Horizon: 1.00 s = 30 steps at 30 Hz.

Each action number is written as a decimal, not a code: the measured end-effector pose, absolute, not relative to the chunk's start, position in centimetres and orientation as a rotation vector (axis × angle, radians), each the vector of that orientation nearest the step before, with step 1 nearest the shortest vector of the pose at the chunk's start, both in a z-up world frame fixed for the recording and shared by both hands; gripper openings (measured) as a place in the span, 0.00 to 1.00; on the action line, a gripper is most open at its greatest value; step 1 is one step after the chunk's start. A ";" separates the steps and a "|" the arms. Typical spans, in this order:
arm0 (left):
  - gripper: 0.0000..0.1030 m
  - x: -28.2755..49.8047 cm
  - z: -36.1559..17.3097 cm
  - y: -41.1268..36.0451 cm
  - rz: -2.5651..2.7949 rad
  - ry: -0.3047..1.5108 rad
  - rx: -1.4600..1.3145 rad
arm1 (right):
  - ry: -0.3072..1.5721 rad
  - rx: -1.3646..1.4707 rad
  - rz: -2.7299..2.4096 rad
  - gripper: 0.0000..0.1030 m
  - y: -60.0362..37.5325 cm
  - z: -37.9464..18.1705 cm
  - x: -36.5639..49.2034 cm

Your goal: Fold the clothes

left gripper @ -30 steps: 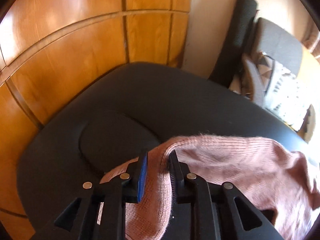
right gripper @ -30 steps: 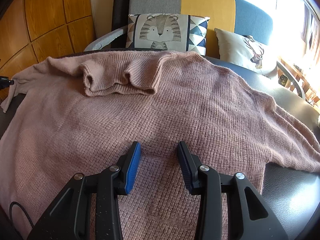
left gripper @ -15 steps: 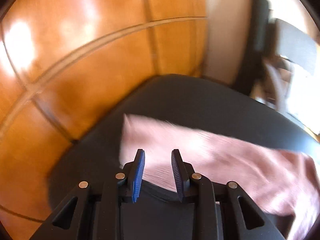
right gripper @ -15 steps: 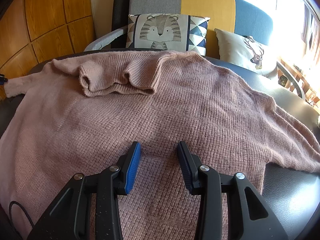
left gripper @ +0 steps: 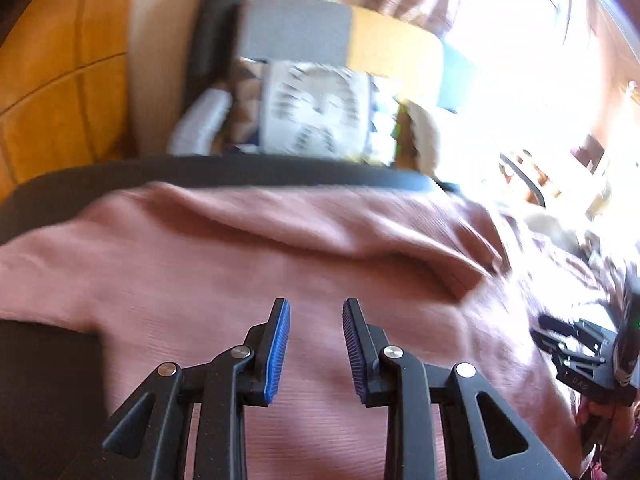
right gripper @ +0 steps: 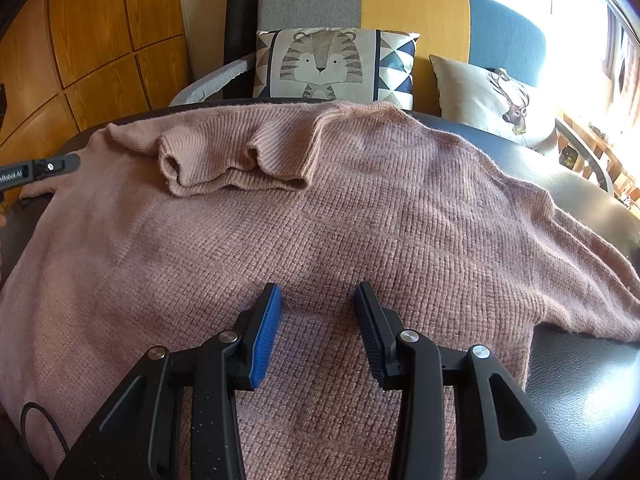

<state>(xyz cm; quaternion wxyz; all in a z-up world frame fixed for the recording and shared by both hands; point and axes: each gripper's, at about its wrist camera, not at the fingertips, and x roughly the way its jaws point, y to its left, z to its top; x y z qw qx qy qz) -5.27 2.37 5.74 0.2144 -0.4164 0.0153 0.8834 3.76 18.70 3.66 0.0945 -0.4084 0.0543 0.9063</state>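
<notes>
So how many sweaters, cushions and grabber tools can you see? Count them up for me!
Pink sweater: 1
Cushions: 2, the tiger cushion and the deer cushion
Grabber tools: 2, the right gripper and the left gripper
Total: 5

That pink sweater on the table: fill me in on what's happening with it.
A person is folding clothes with a pair of tongs in each hand. The pink sweater lies spread flat on the dark table, its collar toward the sofa cushions. The right tongs hover open over the lower middle of the sweater, gripping nothing. The left tongs are also open and empty above the knit. Neither sleeve looks folded in yet.
</notes>
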 end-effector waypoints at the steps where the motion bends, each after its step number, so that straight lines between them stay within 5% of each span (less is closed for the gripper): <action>1: 0.27 -4.9 4.9 4.0 2.440 0.068 -1.177 | 0.165 -1.212 2.690 0.41 18.7 3.7 3.8; 10: 0.28 -2.6 4.2 5.8 2.448 0.051 -1.186 | 0.070 -1.252 2.718 0.41 18.8 3.8 4.4; 16: 0.28 -3.6 3.3 3.6 2.430 -0.057 -1.159 | 0.521 -1.183 2.831 0.50 23.7 6.9 2.7; 24: 0.28 -3.6 1.7 1.8 2.446 -0.047 -1.133 | 0.741 -1.380 2.780 0.52 28.5 5.4 -5.6; 27: 0.28 -3.9 1.6 1.5 2.443 -0.065 -1.127 | 0.731 -1.480 2.769 0.13 27.8 4.9 -7.6; 30: 0.27 -4.1 1.5 1.2 2.436 -0.095 -1.120 | 0.760 -1.519 2.779 0.06 27.8 5.4 -8.8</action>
